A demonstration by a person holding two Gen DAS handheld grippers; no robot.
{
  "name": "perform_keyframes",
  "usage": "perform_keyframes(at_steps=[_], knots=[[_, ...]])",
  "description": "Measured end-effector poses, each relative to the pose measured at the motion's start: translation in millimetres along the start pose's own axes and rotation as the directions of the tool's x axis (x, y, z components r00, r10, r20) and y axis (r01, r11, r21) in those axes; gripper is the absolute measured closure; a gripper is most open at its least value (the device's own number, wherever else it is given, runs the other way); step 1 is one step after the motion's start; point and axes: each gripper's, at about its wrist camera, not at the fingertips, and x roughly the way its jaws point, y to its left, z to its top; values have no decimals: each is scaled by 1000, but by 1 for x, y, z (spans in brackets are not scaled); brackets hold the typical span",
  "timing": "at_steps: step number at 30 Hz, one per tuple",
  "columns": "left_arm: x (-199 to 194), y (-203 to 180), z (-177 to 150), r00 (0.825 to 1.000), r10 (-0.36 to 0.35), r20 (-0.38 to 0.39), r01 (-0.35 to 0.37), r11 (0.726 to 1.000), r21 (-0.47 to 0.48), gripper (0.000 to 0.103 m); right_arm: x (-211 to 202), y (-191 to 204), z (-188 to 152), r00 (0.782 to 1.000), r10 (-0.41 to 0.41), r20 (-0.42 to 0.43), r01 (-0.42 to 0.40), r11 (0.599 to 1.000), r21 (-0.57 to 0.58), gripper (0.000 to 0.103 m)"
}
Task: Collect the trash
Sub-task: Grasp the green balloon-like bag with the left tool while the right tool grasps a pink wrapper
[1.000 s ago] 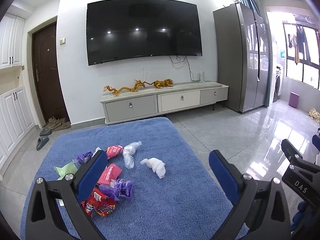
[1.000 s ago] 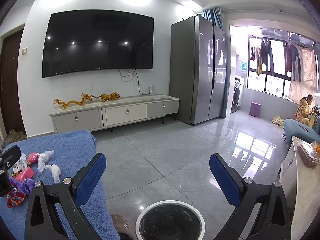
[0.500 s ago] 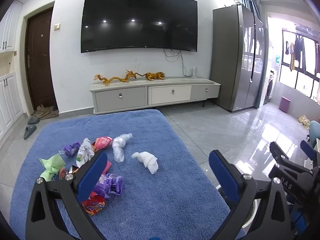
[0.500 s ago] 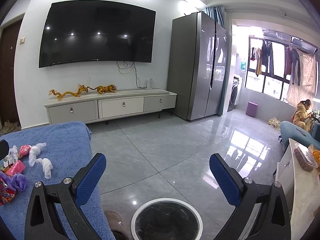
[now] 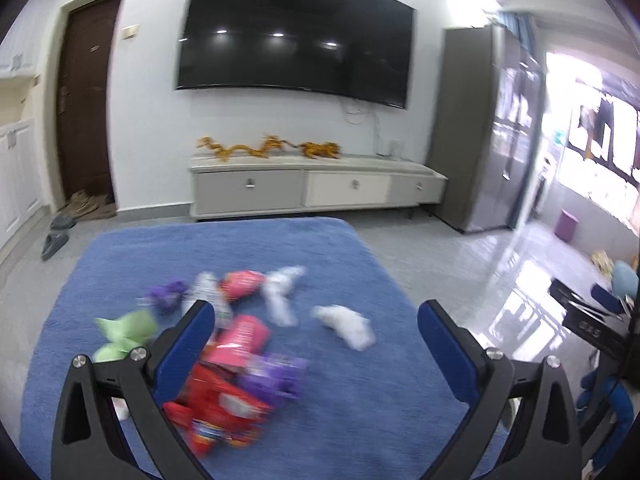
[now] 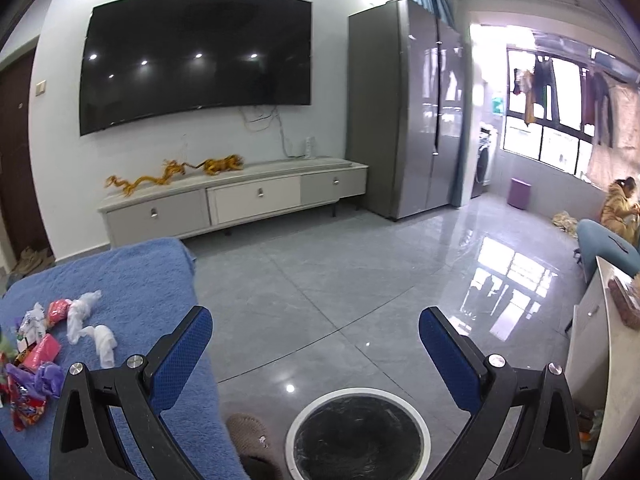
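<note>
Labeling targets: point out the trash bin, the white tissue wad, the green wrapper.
trash bin (image 6: 294, 426): right wrist view, white rim, left side.
white tissue wad (image 5: 347, 323): left wrist view, its middle.
green wrapper (image 5: 125, 330): left wrist view, its middle.

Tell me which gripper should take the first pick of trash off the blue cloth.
Left, probably. The left gripper is open and aimed at the wrapper pile on the blue cloth. The right gripper is open too, but over the bin, with the pile off to its left.
</note>
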Motion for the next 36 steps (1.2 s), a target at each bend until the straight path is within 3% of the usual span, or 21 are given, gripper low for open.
perform_keyframes(at_steps=[4, 7, 9, 11, 12, 17, 21, 22, 25, 31, 34, 36], knots=[[-1, 71, 2, 995, 100, 3, -100, 994, -34, 1, 14, 21, 8, 994, 95, -48, -96, 995, -23, 0], [2, 116, -7, 983, 183, -26, -184, 982, -40, 2, 29, 50, 7, 969, 223, -106, -228, 973, -41, 0], [8, 143, -14, 977, 199, -71, -202, 978, -47, 4, 41, 72, 2, 939, 303, -163, -314, 948, -48, 7], [15, 158, -21, 972, 203, -114, -209, 977, -45, 8, 53, 96, -4, 898, 377, -229, -400, 915, -62, 33], [20, 166, -25, 970, 200, -138, -207, 977, -43, 11, 58, 106, -4, 878, 406, -252, -434, 898, -66, 36], [40, 179, -32, 972, 126, -199, -140, 988, -61, 24, 69, 164, -6, 723, 592, -357, -643, 765, -35, 44], [59, 182, -35, 967, 97, -235, -114, 992, -60, 31, 80, 212, -5, 553, 699, -453, -760, 646, 69, 44], [63, 183, -36, 965, 95, -243, -113, 992, -59, 32, 82, 224, -8, 519, 708, -478, -774, 627, 88, 44], [74, 186, -40, 960, 78, -268, -100, 993, -68, 37, 93, 254, -17, 443, 703, -557, -790, 600, 129, 44], [89, 191, -50, 950, 52, -309, -81, 993, -84, 46, 105, 280, -32, 390, 659, -643, -775, 612, 156, 44], [91, 191, -52, 948, 45, -316, -76, 993, -85, 59, 113, 291, -35, 370, 657, -657, -774, 609, 174, 45], [89, 192, -52, 950, 40, -309, -72, 993, -92, 70, 116, 295, -34, 359, 674, -646, -778, 599, 192, 54]])
